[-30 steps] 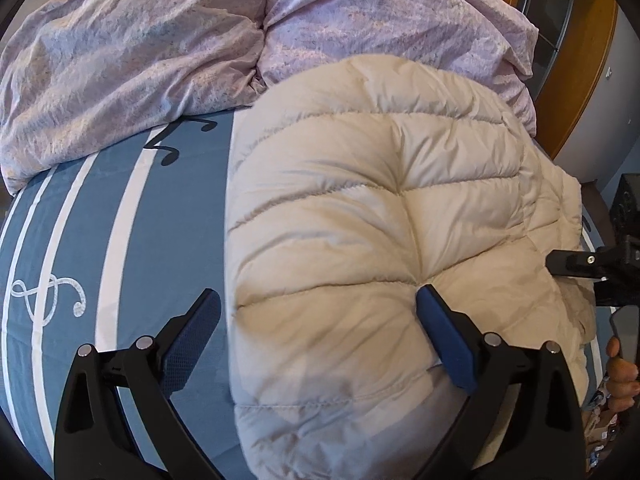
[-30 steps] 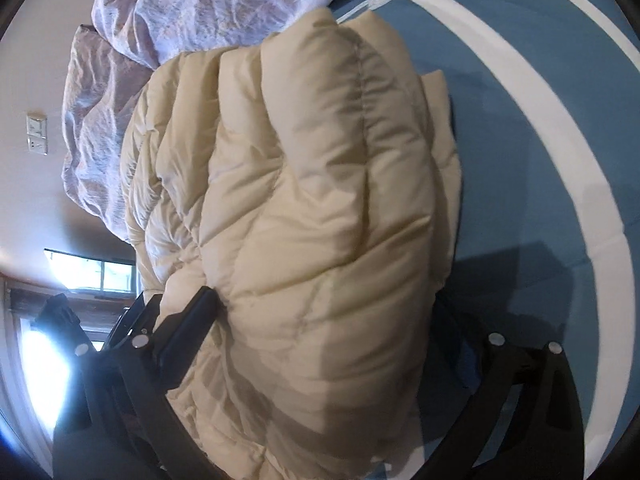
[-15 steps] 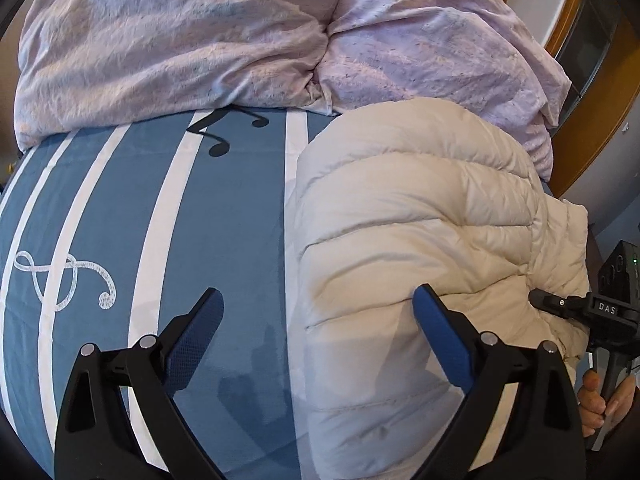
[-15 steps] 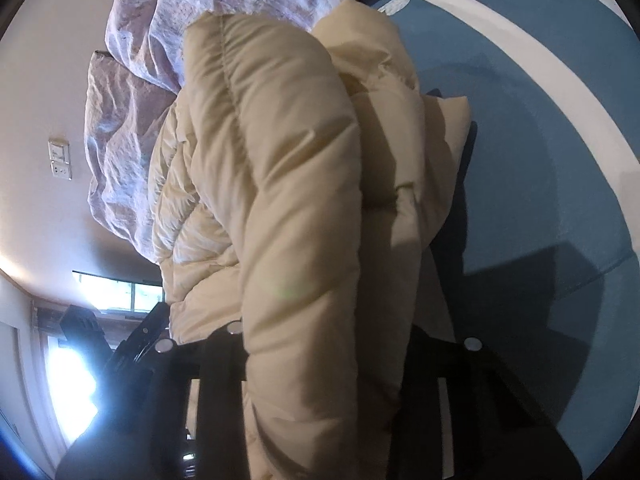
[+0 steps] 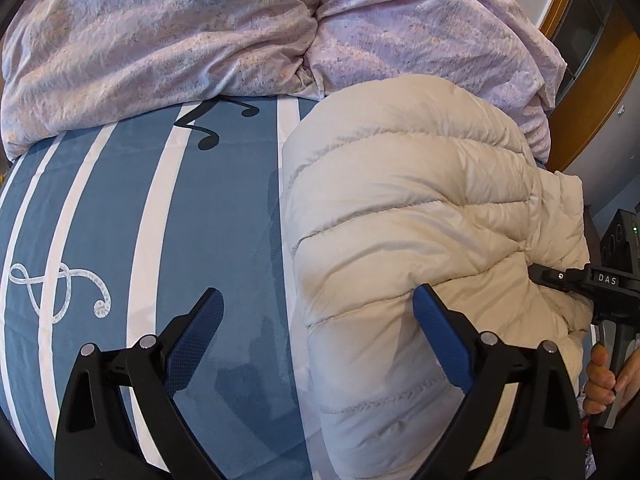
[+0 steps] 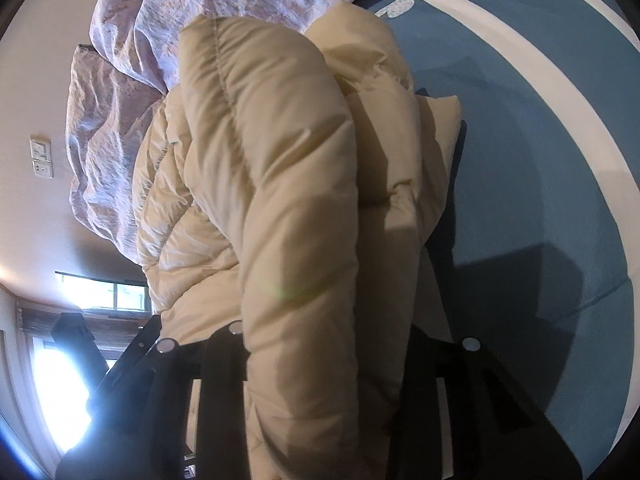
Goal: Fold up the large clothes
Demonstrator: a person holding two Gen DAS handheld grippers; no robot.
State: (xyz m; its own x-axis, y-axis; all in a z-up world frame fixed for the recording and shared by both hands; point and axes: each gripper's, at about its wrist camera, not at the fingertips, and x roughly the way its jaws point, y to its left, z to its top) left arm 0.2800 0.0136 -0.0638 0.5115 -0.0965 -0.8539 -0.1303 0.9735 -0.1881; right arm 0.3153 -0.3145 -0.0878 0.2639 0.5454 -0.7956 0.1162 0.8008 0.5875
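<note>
The left gripper point(image 5: 316, 320) hovers spread wide above the blue bedsheet point(image 5: 224, 220). The right gripper point(image 6: 320, 344) pinches the cream puffer jacket point(image 5: 420, 220) at its near edge.

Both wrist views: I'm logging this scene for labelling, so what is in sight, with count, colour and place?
puffer jacket: one, cream, bundled on the bed's right side
bed cover: one, blue with white stripes and music notes, under the jacket
duvet: one, lilac, rumpled at the far end
wall switches: two, white, wall
left hand-held gripper: open, empty, beside the jacket
right hand-held gripper: shut on the jacket
right hand: on the handle
</note>
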